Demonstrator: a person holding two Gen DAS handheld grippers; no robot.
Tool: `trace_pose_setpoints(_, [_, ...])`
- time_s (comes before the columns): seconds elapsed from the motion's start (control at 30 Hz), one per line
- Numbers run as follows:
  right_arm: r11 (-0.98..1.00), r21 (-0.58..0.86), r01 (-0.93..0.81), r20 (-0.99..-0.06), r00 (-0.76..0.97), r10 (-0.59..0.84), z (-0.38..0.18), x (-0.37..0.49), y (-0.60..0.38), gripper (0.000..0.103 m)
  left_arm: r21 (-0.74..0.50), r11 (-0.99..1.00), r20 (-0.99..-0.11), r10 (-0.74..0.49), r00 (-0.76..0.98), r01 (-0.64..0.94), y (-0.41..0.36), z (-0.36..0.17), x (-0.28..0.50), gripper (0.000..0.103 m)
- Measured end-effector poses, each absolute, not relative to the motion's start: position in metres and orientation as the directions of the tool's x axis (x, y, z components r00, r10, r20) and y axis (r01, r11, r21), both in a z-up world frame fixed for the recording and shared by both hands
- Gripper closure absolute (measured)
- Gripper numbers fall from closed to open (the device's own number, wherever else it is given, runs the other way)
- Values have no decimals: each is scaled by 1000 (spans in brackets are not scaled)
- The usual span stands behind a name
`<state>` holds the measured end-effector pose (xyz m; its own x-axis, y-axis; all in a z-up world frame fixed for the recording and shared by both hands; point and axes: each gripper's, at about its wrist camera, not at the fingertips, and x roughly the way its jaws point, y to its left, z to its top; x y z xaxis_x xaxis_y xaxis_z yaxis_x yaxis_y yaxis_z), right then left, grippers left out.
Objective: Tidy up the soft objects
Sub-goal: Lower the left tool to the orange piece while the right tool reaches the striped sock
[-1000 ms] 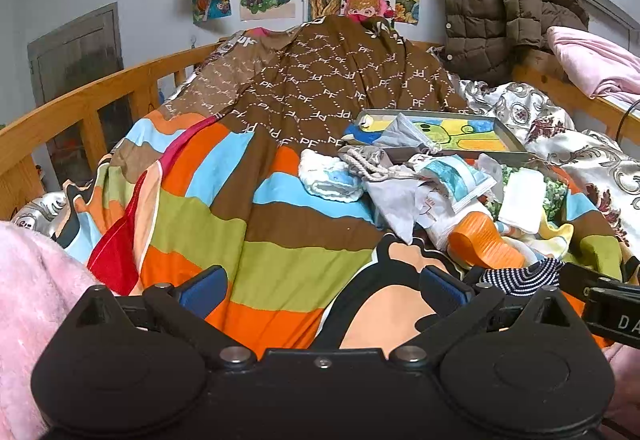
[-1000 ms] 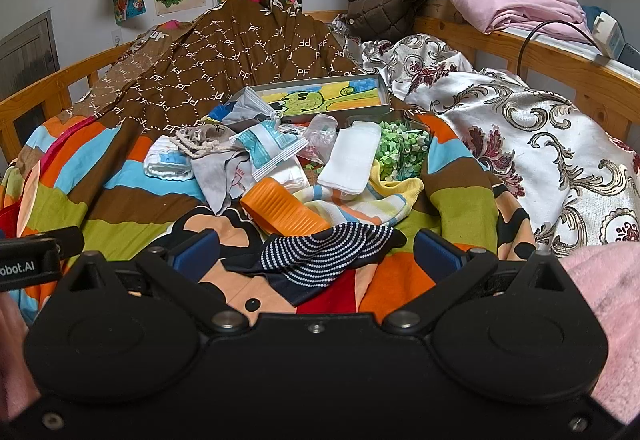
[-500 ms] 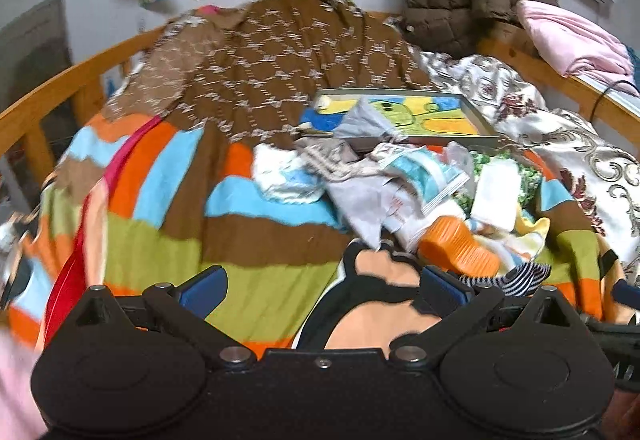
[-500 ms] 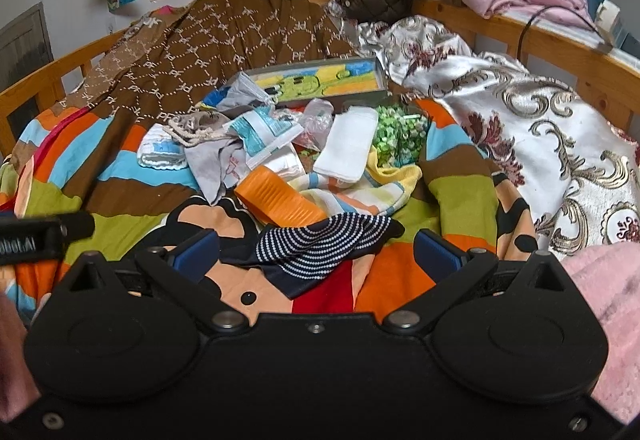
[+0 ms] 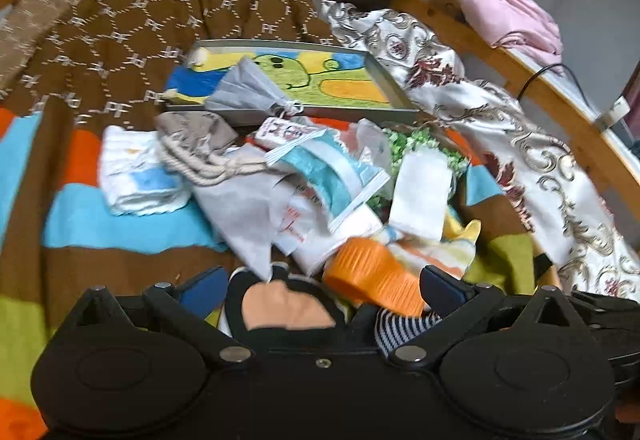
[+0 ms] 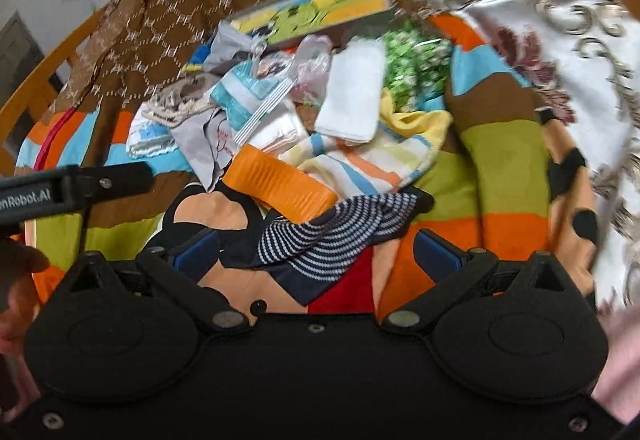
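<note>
Soft things point(image 6: 348, 96) lie heaped on the striped blanket point(image 6: 500, 144), and we have closed in on them over the last second, so the first pick looks near. Our right gripper point(image 6: 316, 246) gapes wide and empty with the striped sock point(image 6: 320, 236) just ahead between its fingers; our left gripper point(image 5: 320, 284) hangs equally wide near the orange piece point(image 5: 372, 276).

Navy-white striped sock point(image 6: 332, 236), orange case point(image 6: 280, 186), multicoloured striped blanket point(image 6: 504, 168).
</note>
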<state>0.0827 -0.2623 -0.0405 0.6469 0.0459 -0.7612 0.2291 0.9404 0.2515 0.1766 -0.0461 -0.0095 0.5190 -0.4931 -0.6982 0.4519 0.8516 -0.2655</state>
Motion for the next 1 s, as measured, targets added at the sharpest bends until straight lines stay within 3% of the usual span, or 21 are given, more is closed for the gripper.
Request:
trace_pose_setpoints(0.2, [982,126,143,-807,590,17,-43,119,-260,1,-344,791,-694,-577,430,506,-51,-24,214,2])
trace_pose_setpoints(0.4, [990,95,101,-869,494,33,-59,141,-255,6,-384,747,-749,-596,290,543,-66,-53,231,17])
trace_pose_setpoints(0.5, [993,80,87,-885,464,31,-66,145,-249,15,-392,734,-768,-593,242,555,-73,-64,234,25])
trace_pose_setpoints(0.57, [993,78,87,-896,443,31,-74,151,-246,31,-390,724,-768,-597,233,568,-78,-68,234,30])
trace_pose_setpoints(0.67, [992,91,85,-902,430,46,-79,151,-248,43,-399,715,-759,-609,230,575,-82,-70,236,38])
trace_pose_setpoints(0.8, [993,99,69,-903,426,60,-85,160,-246,55,-409,712,-764,-609,212,571,-84,-73,238,55])
trace_pose_setpoints(1.0, [994,101,44,-905,419,74,-86,161,-241,69,-426,703,-748,-628,216,569,-81,-74,239,63])
